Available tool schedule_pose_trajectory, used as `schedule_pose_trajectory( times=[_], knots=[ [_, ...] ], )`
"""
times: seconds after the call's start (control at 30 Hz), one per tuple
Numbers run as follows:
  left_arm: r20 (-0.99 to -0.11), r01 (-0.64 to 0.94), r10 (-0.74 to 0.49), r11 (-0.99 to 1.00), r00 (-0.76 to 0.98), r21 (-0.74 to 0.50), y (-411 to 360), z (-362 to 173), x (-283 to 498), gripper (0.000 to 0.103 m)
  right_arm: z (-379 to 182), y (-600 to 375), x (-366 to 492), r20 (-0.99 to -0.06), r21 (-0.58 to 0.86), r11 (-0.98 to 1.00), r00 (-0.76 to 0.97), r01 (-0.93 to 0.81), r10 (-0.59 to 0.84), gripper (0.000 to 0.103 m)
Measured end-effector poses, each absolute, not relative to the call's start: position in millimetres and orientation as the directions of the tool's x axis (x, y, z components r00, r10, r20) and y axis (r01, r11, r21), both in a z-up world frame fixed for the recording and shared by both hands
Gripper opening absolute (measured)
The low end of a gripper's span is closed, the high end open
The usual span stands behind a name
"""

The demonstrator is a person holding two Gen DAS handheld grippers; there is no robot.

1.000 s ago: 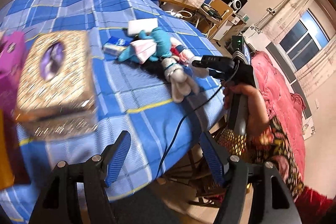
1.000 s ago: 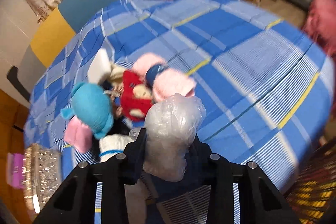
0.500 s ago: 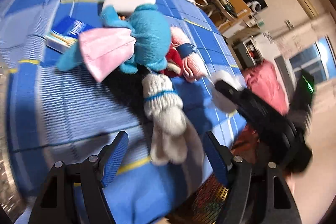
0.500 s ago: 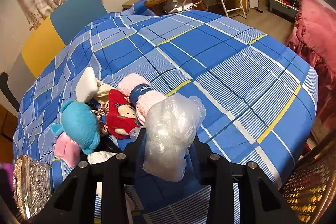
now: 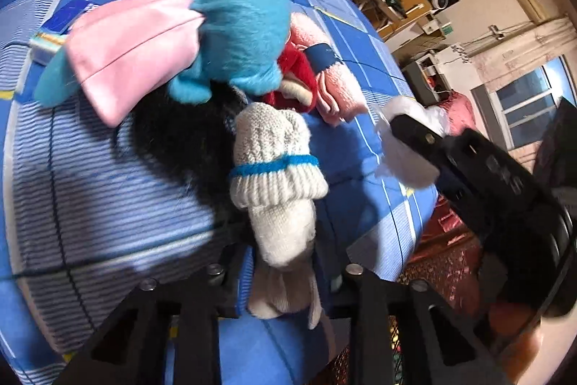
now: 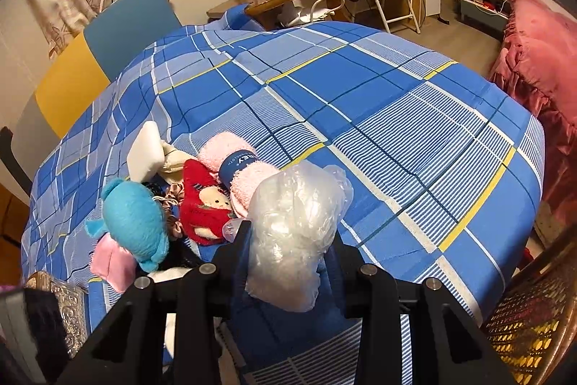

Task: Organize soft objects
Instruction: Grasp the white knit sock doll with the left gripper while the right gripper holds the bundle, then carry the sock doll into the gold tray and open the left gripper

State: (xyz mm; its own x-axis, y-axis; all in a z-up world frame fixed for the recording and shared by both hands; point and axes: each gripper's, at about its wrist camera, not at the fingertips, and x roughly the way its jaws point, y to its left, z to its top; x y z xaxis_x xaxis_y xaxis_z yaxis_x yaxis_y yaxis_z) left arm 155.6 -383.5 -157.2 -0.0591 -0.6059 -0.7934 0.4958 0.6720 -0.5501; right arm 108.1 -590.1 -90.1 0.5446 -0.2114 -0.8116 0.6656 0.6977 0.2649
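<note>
Risk we see: our left gripper (image 5: 285, 271), jaws closed onto the white knitted sock (image 5: 277, 183), may drag the black furry item (image 5: 180, 140) beneath it. Our right gripper (image 6: 288, 262) pinches a plastic-wrapped bundle (image 6: 292, 226) above the blue checked cloth (image 6: 396, 118); it could slip.

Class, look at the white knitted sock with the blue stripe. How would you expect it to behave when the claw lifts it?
The white knitted sock will probably flop: its toe end already sags limp between the left claw fingers. It looks light, being thin knit. The ribbed wool should grip rather than slip.
</note>
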Motion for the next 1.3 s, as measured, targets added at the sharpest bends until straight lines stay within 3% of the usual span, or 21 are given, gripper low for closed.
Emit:
schedule_pose_trajectory(
  times=[0.53,0.93,1.13,1.3],
  knots=[
    [-0.706,0.595,-0.706,0.595,0.065,-0.54,-273,-78,118,0.021,-83,-564,121,-0.778,0.255,0.796,0.605,0.549,-0.169,0.039],
    [-0.591,0.552,-0.759,0.627,0.273,-0.55,-130,14,148,0.021,-79,-557,119,-0.763,0.261,0.807,0.626,0.53,-0.164,0.039],
    [-0.576,0.455,-0.712,0.701,0.402,-0.548,-44,31,183,0.021,-79,-562,114,-0.761,0.276,0.781,0.624,0.56,-0.179,0.039],
    [-0.67,0.312,-0.575,0.818,0.469,-0.484,29,3,219,0.021,-78,-563,114,-0.764,0.258,0.776,0.613,0.576,-0.201,0.039]
  ],
)
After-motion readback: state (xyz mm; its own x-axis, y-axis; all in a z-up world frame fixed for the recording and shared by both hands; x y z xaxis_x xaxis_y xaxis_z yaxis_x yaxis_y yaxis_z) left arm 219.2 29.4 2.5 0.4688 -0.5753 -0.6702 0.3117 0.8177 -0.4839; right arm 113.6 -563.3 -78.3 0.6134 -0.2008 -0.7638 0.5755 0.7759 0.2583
